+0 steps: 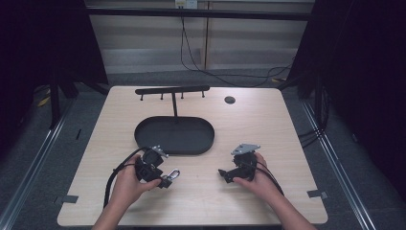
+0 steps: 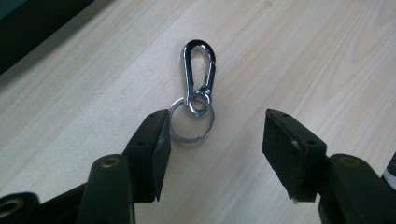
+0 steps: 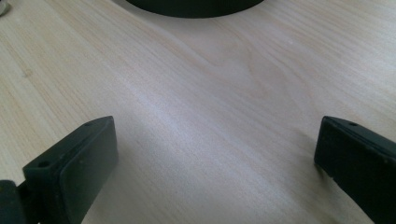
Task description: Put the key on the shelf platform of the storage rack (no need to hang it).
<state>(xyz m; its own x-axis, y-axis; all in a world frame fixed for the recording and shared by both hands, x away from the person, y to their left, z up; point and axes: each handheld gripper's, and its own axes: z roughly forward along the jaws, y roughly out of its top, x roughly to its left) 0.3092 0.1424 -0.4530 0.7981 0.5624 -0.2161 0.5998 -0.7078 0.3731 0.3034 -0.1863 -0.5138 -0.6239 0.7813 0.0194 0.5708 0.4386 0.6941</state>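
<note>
So we're basically at the start here. The carabiner clip (image 2: pixel 198 70) with its key ring (image 2: pixel 191 122) is lying flat on the wooden table (image 1: pixel 268 124), near the front edge and a bit left of centre, just in front of the black oval tray (image 1: pixel 201 143). Nothing's hanging on the rack (image 1: pixel 172 89) standing at the far side of that tray, and the tray looks empty as far as we can tell.

Our left gripper (image 2: pixel 212 140) is right over the clip. Its jaws are parted fairly wide and the ring sits between them, just touching or almost touching the inner edge of one pad; we can't tell which. The other pad is well clear of it, so nothing is gripped.

Our right gripper (image 3: pixel 215 154) hovers over bare table off to the right, jaws wide apart, holding nothing.

Our guess is the clip is meant for one of the rack's pegs or the tray, so pretty much everything is left: close on the ring, lift, carry it to the far side, let go. The ring is thin and flat on the wood, so we reckon that pinch could slip.
</note>
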